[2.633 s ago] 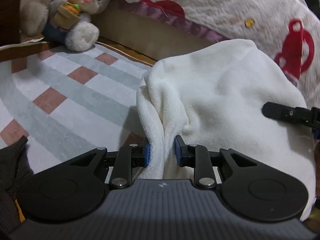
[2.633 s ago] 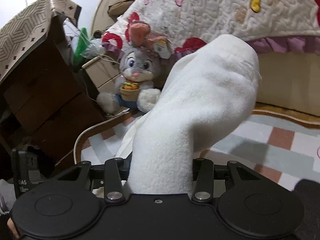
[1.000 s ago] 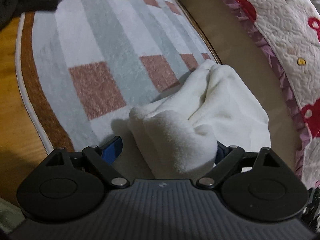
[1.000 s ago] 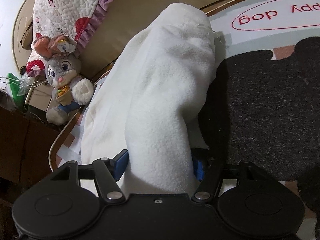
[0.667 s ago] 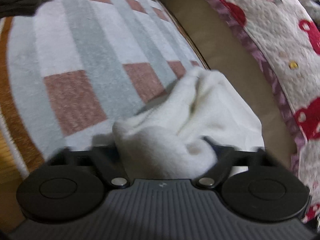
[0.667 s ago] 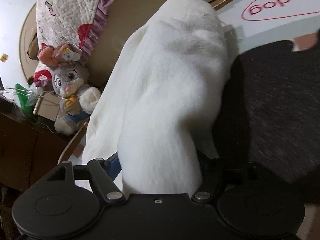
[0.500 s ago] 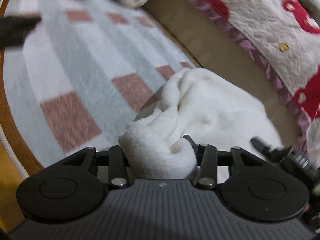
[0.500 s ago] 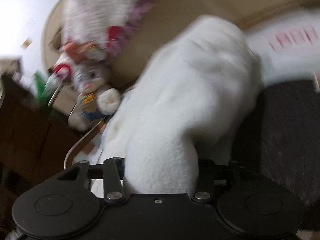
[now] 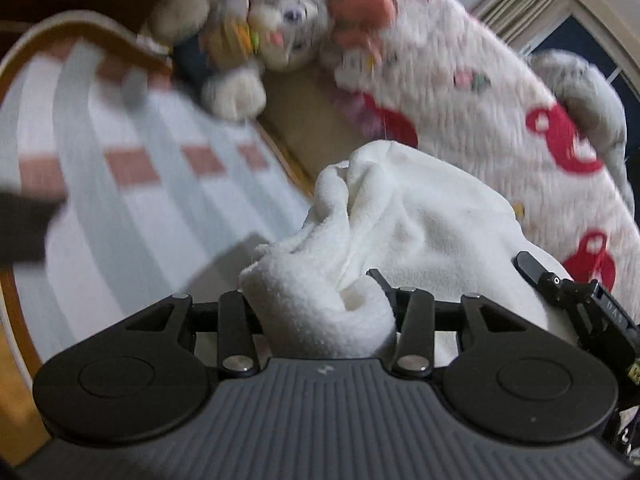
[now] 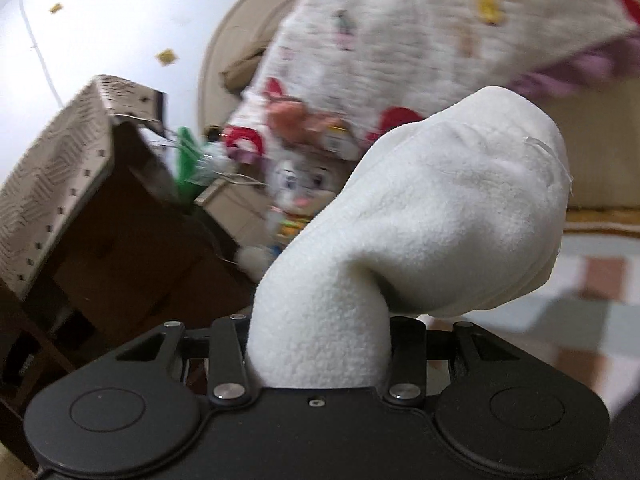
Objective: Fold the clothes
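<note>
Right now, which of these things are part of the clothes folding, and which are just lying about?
Part of the job:
- white fleece garment
- left gripper, shut on it
- right gripper, shut on it

Just lying about:
- stuffed bunny
- quilted blanket
- checked rug
- cardboard box

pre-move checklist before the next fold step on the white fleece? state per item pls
1. Left gripper clamped on the white fleece garment: ok.
2. Right gripper clamped on the fleece: ok.
3. Both grippers on the same garment: ok; the right gripper's tip shows at the fleece edge.
4. Fabric spread flat between grips: not ok, bunched.
5. Fleece fully off the rug: cannot tell.
6. Plush rabbit clear of fabric: ok.
</note>
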{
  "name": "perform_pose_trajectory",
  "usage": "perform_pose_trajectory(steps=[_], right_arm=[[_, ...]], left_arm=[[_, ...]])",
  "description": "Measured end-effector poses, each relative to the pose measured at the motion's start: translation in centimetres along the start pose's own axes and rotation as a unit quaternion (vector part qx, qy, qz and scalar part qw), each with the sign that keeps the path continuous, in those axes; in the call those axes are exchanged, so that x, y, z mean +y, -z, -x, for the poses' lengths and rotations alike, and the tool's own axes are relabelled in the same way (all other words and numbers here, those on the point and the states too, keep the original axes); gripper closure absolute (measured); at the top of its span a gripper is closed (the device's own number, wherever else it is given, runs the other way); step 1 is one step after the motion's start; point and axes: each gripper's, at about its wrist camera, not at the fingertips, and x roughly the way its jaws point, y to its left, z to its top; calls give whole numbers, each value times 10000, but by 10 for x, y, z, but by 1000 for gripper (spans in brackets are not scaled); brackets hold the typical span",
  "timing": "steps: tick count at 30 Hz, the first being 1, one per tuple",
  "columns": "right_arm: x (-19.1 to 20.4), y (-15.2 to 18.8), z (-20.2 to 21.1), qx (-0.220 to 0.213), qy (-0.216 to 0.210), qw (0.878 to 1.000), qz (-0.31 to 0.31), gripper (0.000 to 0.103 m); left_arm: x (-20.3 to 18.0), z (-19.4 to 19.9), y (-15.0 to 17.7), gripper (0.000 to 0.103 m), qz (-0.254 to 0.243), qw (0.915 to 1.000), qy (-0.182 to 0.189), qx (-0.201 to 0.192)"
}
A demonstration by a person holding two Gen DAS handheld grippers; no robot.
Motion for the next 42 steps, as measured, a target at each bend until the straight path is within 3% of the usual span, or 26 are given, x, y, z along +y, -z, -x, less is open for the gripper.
perform_pose_trajectory(steps=[6, 8, 10, 11, 13, 14, 19, 22, 24, 26, 27, 28, 29, 31, 34, 35, 36, 37, 40, 42], right_arm=[[11, -13, -87, -334, -612, 9975, 113, 55], [-3, -17, -124, -364, -646, 9972, -135, 47], [-33, -14, -168, -102, -37, 9989, -456, 34], [-53, -8, -191, 120, 628, 9963, -582, 32], [-86, 6, -218, 707, 1607, 9811, -814, 32], [-97, 13, -221, 831, 1710, 9772, -941, 34], [-127, 49, -197, 898, 1241, 9728, -1735, 33], [-129, 71, -177, 976, 813, 9723, -1961, 31], [-128, 81, -169, 1059, 582, 9726, -1987, 28], [-125, 88, -169, 1121, 446, 9726, -1988, 27], [-124, 90, -172, 1148, 401, 9722, -2001, 26], [-122, 93, -175, 1176, 356, 9718, -2014, 20], [-121, 95, -178, 1171, 378, 9718, -2012, 17], [-114, 95, -184, 1073, 471, 9764, -1812, 14], [-103, 96, -199, 1109, 632, 9743, -1856, 15], [-99, 98, -201, 1144, 612, 9721, -1953, 33], [-94, 97, -200, 1063, 627, 9705, -2072, 34], [-88, 95, -198, 949, 658, 9688, -2193, 42], [-73, 90, -193, 701, 434, 9737, -2126, 44], [-59, 95, -205, 1109, 729, 9865, -956, 41]], left_arm=[[25, -33, -88, 59, -494, 9980, -279, -284], [42, -58, -109, 39, -542, 9968, -504, -299], [70, -79, -117, 30, -180, 9942, -971, -429], [84, -86, -114, 30, 25, 9916, -1224, -412], [99, -95, -108, 30, -15, 9897, -1423, -182], [104, -97, -103, 30, 8, 9884, -1518, -104], [108, -102, -80, 30, 194, 9897, -1348, 433], [95, -107, -64, 29, -170, 9859, -1436, 839], [95, -113, -58, 29, -181, 9847, -1466, 924], [100, -116, -57, 29, -256, 9851, -1543, 716], [102, -118, -58, 31, -266, 9851, -1597, 577], [106, -120, -60, 42, -253, 9858, -1599, 450], [111, -122, -62, 60, -200, 9872, -1536, 370], [115, -126, -67, 76, -84, 9903, -1357, 279], [99, -128, -71, 82, -665, 9864, -1500, -33], [92, -128, -72, 83, -913, 9835, -1553, -142], [84, -125, -74, 83, -1117, 9810, -1561, -293], [79, -122, -77, 83, -1221, 9795, -1537, -459], [87, -113, -88, 83, -931, 9828, -1483, -589], [103, -120, -89, 82, -430, 9850, -1616, -425]])
